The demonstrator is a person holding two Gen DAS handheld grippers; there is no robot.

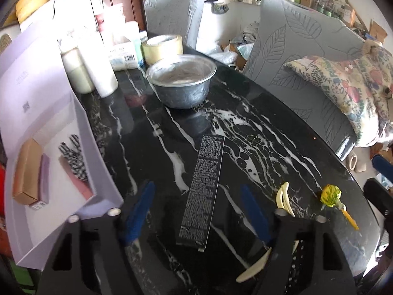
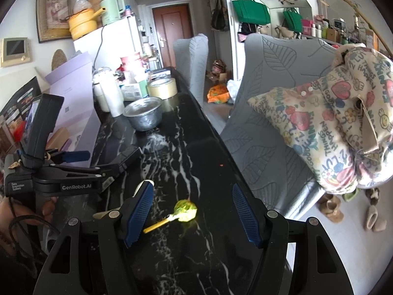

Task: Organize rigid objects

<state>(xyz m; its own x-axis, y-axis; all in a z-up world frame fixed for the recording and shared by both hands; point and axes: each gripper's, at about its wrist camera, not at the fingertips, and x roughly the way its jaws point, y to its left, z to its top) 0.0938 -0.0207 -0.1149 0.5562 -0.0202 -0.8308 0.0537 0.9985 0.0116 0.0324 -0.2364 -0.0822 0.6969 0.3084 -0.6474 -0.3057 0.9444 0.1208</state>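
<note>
— Where's the left gripper (image 1: 196,211)?
— Jaws spread, astride the black carton (image 1: 202,191) flat on the marble desk (image 1: 258,127).
— The right gripper (image 2: 194,211)?
— Spread too, either side of the green lollipop (image 2: 185,211), apparently not touching.

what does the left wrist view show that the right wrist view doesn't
Only the left wrist view shows the long black box lying between the open left tool, the cream hair clips, and the lavender box's contents: a tan carton and a checkered item.

Only the right wrist view shows the left tool's body from outside, the door and green bags.

Both show the lollipop, metal bowl, tape roll and marble table.
</note>
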